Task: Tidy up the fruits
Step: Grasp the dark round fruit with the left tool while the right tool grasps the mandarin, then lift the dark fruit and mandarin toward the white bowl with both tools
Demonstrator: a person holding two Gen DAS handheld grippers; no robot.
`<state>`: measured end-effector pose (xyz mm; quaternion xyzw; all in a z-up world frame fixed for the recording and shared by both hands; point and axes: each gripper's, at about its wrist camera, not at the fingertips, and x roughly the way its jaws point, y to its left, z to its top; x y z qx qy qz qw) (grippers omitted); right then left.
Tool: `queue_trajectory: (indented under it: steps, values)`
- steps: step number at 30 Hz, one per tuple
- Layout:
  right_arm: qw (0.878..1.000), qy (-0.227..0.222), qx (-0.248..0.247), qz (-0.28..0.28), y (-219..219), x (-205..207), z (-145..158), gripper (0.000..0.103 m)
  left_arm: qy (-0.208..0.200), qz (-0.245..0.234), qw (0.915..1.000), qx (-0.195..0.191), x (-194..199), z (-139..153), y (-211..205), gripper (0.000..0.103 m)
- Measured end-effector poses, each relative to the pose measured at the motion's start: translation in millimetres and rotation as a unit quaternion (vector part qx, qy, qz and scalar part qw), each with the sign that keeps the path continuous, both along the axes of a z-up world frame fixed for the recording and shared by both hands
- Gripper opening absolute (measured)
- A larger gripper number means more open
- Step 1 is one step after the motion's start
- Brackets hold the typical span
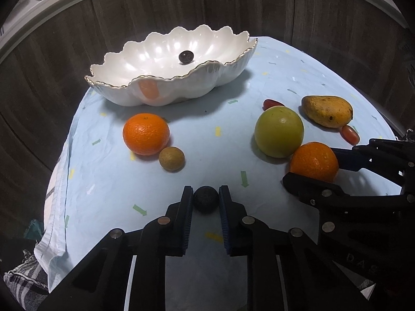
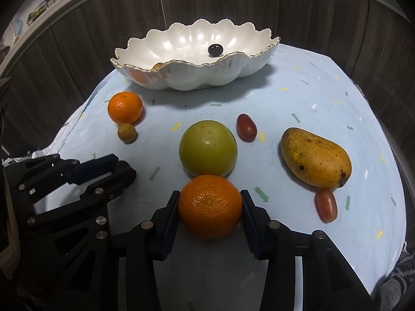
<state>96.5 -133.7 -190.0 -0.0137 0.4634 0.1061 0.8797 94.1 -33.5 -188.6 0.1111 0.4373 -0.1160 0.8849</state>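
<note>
My left gripper (image 1: 205, 199) is shut on a small dark round fruit (image 1: 205, 199) at the table's near side. My right gripper (image 2: 210, 206) is shut on an orange (image 2: 210, 206), also seen in the left wrist view (image 1: 314, 162). A white scalloped bowl (image 1: 181, 88) at the back holds a dark grape (image 1: 186, 56) and an orange-coloured fruit (image 2: 157, 65). On the cloth lie a second orange (image 1: 146, 133), a small brown fruit (image 1: 171, 159), a green apple (image 2: 208, 148), a mango (image 2: 315, 161) and two red oval fruits (image 2: 246, 127) (image 2: 326, 205).
A light blue patterned cloth (image 1: 207, 134) covers the round table. Dark wood panels (image 1: 311, 13) stand behind the table. Striped fabric (image 1: 23, 280) hangs at the near left edge. The green apple touches the orange held in my right gripper.
</note>
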Motion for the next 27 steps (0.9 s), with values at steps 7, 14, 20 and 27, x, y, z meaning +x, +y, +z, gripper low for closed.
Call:
queue_trajectory:
  steps: [7,14,20,27]
  values:
    - [1.000,-0.005,0.004,-0.005,-3,-2,4,0.044,-0.001,-0.001,1.0000,0.003,-2,0,1,0.020]
    - [1.000,-0.021,0.002,-0.007,-4,-5,11,0.044,-0.009,0.003,0.9999,0.007,-5,5,2,0.020]
    - [0.999,-0.035,0.003,-0.010,-6,-8,19,0.044,-0.016,0.007,0.9998,0.009,-8,10,3,0.020]
    - [0.999,-0.044,0.004,-0.014,-8,-10,28,0.043,-0.018,0.016,0.9997,0.008,-9,17,5,0.020]
